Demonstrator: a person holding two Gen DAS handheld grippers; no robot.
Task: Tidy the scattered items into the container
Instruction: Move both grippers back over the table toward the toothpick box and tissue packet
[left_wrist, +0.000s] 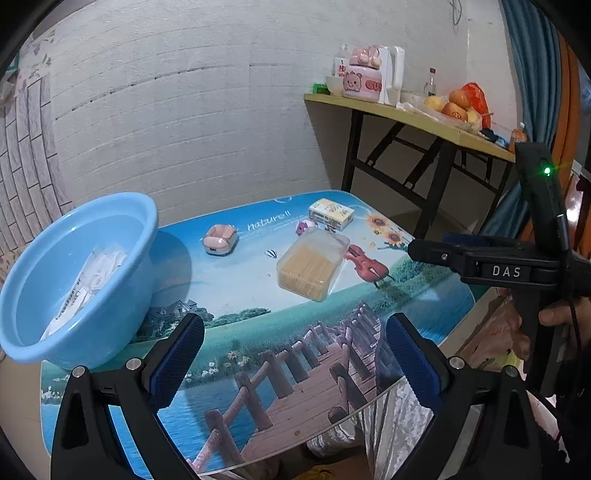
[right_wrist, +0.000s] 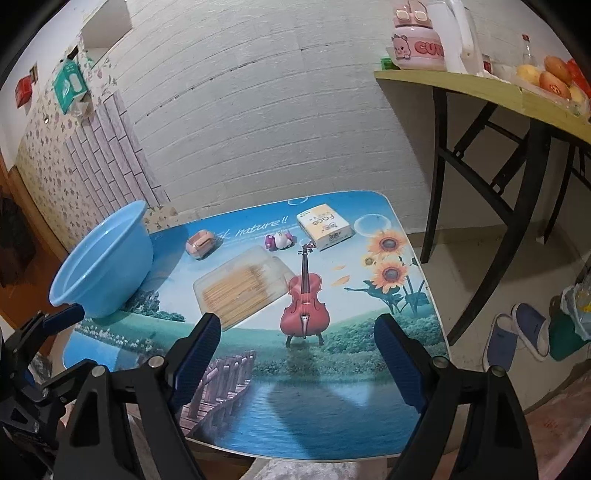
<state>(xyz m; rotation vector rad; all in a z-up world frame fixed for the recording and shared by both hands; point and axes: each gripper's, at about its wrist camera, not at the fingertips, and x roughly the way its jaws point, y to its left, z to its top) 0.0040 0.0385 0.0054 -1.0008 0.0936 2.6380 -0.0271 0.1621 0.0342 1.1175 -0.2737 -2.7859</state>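
Looking down across a printed tabletop (left_wrist: 236, 295) during a tidy-up judged to be barely begun. Saw a blue basin (left_wrist: 122, 206) at nine o'clock on the near left edge, tipped slightly toward the camera in the left wrist view. Found a white printed packet (left_wrist: 88, 280) already lying inside it, apparently the only thing put away.

Counted four items left out on the tabletop, all well apart from the basin:
- at eleven o'clock, a pink earbud case (left_wrist: 220, 240), the nearest to the basin;
- at the centre, a clear box of toothpicks (left_wrist: 312, 266), lying flat just beside a printed violin;
- at twelve o'clock, a small purple and white toy (left_wrist: 304, 226), just behind the box;
- at one o'clock, near the far edge, a yellow tissue pack (left_wrist: 331, 213).

Showed the left gripper (left_wrist: 295, 325) at six o'clock above the near edge, spread wide, with nothing between its blue pads. Showed the right gripper (right_wrist: 297, 319) likewise spread wide and empty, aimed toward the printed violin, short of the toothpick box. Judged roughly one fifth done, with four pickups and drops remaining.
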